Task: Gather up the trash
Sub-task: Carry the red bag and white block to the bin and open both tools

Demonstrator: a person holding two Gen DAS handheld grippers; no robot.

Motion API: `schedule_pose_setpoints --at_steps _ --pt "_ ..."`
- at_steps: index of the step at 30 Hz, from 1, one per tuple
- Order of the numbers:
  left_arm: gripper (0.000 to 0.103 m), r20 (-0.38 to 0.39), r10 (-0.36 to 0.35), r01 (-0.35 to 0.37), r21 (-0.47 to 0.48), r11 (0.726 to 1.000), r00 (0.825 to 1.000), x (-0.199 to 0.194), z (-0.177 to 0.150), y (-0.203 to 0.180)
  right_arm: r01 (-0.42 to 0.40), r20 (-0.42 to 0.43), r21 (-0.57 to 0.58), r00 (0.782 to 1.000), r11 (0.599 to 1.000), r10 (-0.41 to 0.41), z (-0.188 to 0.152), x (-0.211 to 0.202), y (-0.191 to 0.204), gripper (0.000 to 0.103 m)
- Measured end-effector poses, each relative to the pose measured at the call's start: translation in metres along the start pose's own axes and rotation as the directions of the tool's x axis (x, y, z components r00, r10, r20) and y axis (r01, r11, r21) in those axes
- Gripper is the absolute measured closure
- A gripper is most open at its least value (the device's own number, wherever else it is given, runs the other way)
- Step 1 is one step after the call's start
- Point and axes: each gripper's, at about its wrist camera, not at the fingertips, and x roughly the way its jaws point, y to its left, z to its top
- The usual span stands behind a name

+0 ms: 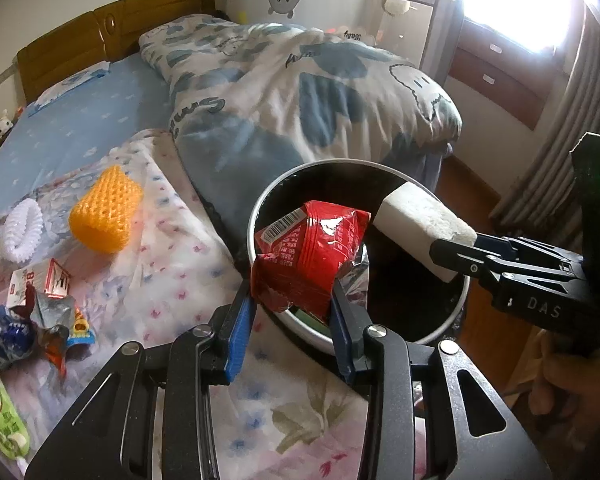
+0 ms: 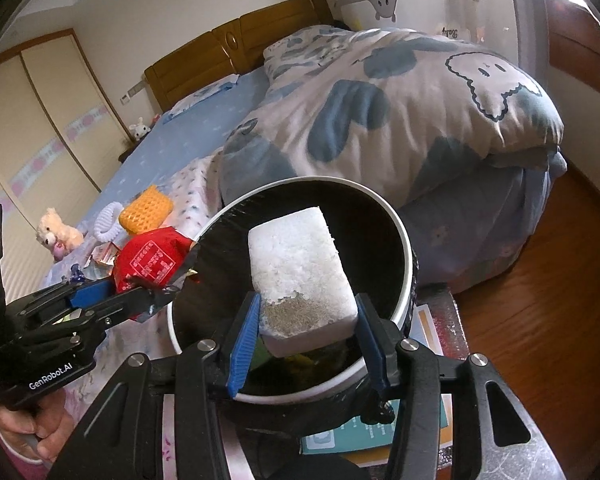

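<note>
On the left of the bed, more trash waits on the flowered sheet (image 1: 172, 264): a green packet (image 1: 2, 420) at the near edge, a heap of crumpled wrappers (image 1: 32, 320) with a small red-and-white carton (image 1: 40, 280), a white foam ring (image 1: 20, 232) and an orange foam net sleeve (image 1: 106, 210), all well apart from both grippers. Moving right, the left gripper (image 1: 294, 304) is clamped on a red snack packet (image 1: 308, 256), its blue pads pressing the packet's lower sides. The packet hangs right over the near-left rim of the bin (image 1: 256, 208), part above the opening and part above the rim, so a small carry further rightward looks needed before letting go. The bin is round, white-rimmed and lined with a black bag, standing just beside the bed edge; something green and yellowish lies at its bottom, too dim to name. Further right, the right gripper (image 2: 306, 320) is closed on the near end of a white foam block (image 2: 300, 272). The block's long axis runs away from the gripper, out over the middle of the bin's mouth, so it seems the better placed of the two for dropping. Under the bin, a blue and white box (image 2: 340, 436) shows partly.
</note>
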Motion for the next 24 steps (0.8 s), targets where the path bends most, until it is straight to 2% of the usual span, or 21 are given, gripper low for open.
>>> schedule_pose_setpoints --at_steps 4,6,8,11,15,20,24 --pt "0.067 -0.007 0.005 -0.005 0.005 1.000 1.000 0.006 0.004 -0.004 -0.002 -0.008 0.006 1.000 1.000 0.002 0.003 0.004 -0.003 0.053" --pt "0.061 -0.008 0.008 -0.008 0.010 1.000 1.000 0.008 0.005 -0.007 0.000 -0.010 0.010 1.000 1.000 0.000 0.004 0.006 -0.005 0.052" --pt "0.050 -0.006 0.015 -0.015 0.008 1.000 1.000 0.008 0.005 -0.008 -0.003 -0.014 0.016 1.000 1.000 0.003 0.006 0.008 -0.006 0.049" --pt "0.043 0.001 0.016 -0.016 0.004 1.000 1.000 0.006 0.005 -0.007 0.010 -0.015 0.016 1.000 1.000 -0.009 0.007 0.007 -0.007 0.042" --pt "0.040 0.003 0.018 -0.018 -0.008 1.000 1.000 0.002 0.000 -0.003 0.008 -0.002 0.025 1.000 1.000 -0.008 0.005 0.003 -0.007 0.039" --pt "0.033 0.014 0.002 -0.001 -0.024 1.000 1.000 -0.003 -0.007 0.000 -0.008 0.020 0.044 1.000 0.999 0.007 0.000 -0.005 -0.004 0.026" --pt "0.033 0.025 -0.004 0.005 -0.025 1.000 1.000 -0.006 -0.006 -0.002 -0.003 0.048 0.053 0.999 0.999 0.001 -0.005 -0.013 -0.001 0.025"
